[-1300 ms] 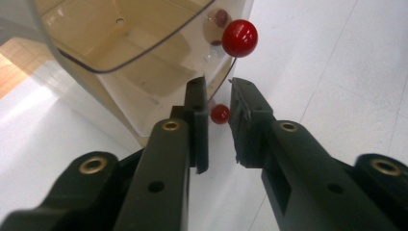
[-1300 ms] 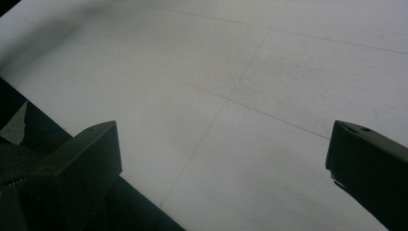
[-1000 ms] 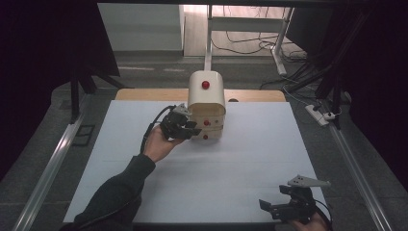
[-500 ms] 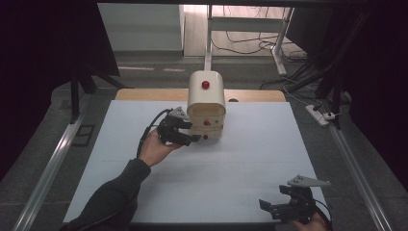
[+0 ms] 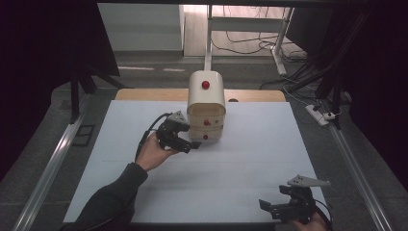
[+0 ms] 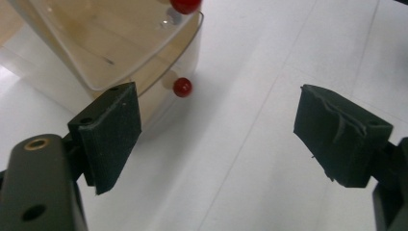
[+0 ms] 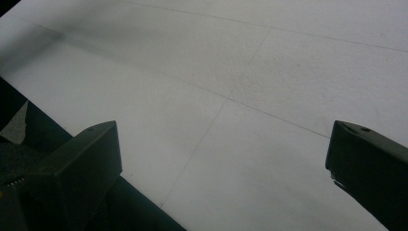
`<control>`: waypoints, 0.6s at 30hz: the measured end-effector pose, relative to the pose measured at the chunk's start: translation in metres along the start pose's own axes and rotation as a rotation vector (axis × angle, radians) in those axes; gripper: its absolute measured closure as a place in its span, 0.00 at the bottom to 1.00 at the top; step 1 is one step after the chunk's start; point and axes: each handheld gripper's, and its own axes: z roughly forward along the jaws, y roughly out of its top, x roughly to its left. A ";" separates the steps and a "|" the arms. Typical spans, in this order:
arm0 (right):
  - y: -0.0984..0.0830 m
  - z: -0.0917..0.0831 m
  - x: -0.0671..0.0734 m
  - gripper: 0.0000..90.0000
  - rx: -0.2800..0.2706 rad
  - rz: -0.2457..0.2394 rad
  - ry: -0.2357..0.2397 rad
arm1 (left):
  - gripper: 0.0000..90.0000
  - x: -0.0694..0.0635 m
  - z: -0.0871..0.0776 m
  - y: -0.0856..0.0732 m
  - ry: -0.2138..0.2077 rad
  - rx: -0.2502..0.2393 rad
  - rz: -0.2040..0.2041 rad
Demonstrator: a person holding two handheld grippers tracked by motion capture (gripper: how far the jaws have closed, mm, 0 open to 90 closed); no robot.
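Found left gripper (image 5: pixel 191 144) spread, jaws just opened, nothing between. Located drawer unit (image 5: pixel 206 103) just ahead, lower red knob (image 6: pixel 183 87) beyond its left pad (apparently released). Judged drawers shut; right gripper (image 5: pixel 274 206) spread, idle.

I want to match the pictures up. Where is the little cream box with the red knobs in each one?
High view: the cream drawer box stands at the middle of the white table, just right of the left gripper.
Left gripper view: the box is top left, beyond the left jaw.
Right gripper view: not in it.
Shared landmark: the lowest red knob.
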 end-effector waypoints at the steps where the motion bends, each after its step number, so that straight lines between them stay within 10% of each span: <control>1: 0.000 0.000 0.000 0.00 0.000 0.000 0.000 | 0.16 -0.001 0.000 -0.001 -0.003 0.002 0.000; 18: 0.000 0.001 0.001 0.00 0.005 -0.010 0.006 | 0.04 -0.012 0.003 -0.018 -0.056 0.008 -0.033</control>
